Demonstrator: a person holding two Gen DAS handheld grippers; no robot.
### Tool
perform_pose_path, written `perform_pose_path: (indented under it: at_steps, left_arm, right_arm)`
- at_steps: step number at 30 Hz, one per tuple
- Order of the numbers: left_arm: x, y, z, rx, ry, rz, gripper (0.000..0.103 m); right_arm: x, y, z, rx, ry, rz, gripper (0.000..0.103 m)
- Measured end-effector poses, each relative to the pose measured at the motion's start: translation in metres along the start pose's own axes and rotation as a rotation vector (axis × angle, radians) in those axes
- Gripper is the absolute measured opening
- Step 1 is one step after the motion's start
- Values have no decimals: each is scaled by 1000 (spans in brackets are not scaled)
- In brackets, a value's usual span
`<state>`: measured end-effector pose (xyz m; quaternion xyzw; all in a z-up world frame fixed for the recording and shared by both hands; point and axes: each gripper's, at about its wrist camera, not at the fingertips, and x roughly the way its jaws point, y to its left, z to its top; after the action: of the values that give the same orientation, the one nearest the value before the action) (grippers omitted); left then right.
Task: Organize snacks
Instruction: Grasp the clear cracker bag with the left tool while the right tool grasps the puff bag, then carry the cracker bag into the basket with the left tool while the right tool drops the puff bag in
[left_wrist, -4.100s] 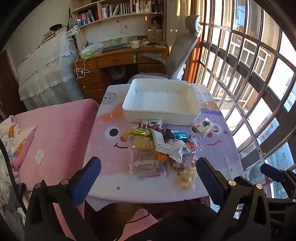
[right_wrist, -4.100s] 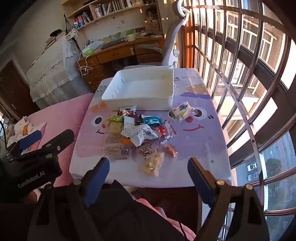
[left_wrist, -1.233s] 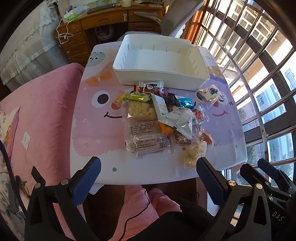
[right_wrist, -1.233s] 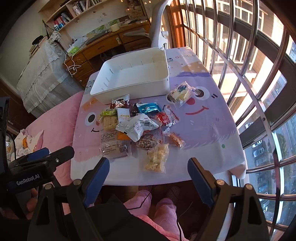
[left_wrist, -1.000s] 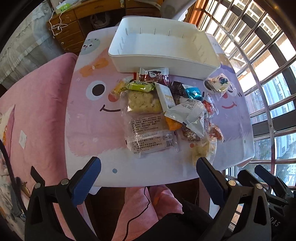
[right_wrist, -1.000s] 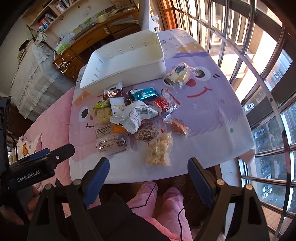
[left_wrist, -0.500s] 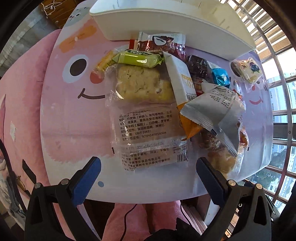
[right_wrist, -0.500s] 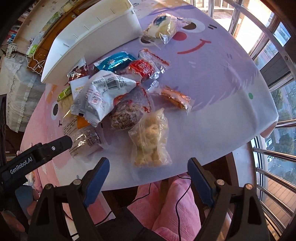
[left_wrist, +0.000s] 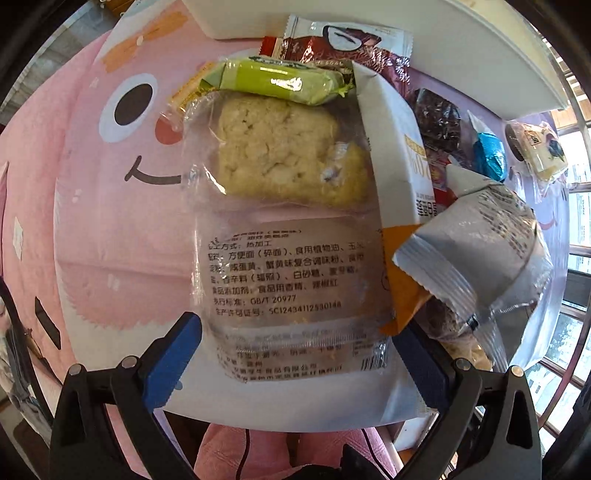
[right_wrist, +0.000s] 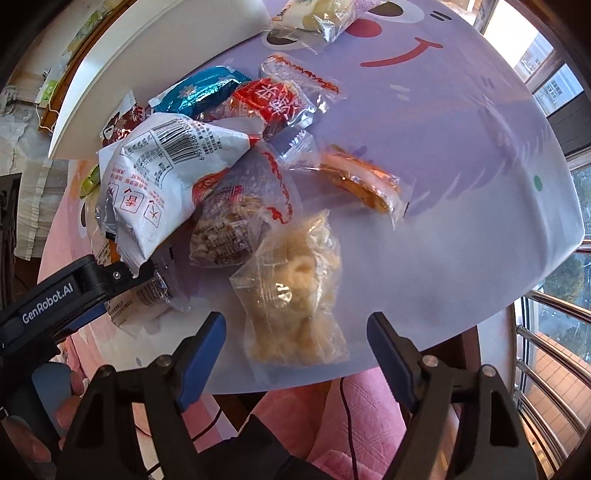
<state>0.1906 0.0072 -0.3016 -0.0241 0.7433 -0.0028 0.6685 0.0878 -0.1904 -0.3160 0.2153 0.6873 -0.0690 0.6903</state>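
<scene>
blue tongs (right_wrist: 295, 332) lower, narrowing, empty.

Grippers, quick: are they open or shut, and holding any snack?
Left gripper: open, astride the clear printed noodle-snack packet, not gripping.
Right gripper: open, jaws just closing around the clear puffed-snack bag, not gripping.

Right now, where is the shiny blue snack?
In the right wrist view, the shiny blue snack lies at the upper left of the pile, just below the white bin, with the red packet at its right.
</scene>
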Motion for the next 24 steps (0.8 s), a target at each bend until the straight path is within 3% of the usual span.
perform_pose_path:
  at_steps: [12, 20, 24]
  left_arm:
    - [38, -4, 19, -70, 4, -13, 99]
    - [43, 2, 16, -75, -9, -40, 77]
    - [51, 11, 20, -75, -8, -68, 73]
  right_arm:
    - [18, 11, 24, -44, 63, -26, 48]
    - [11, 15, 35, -52, 85, -34, 38]
    - [8, 17, 33, -29, 90, -39, 36]
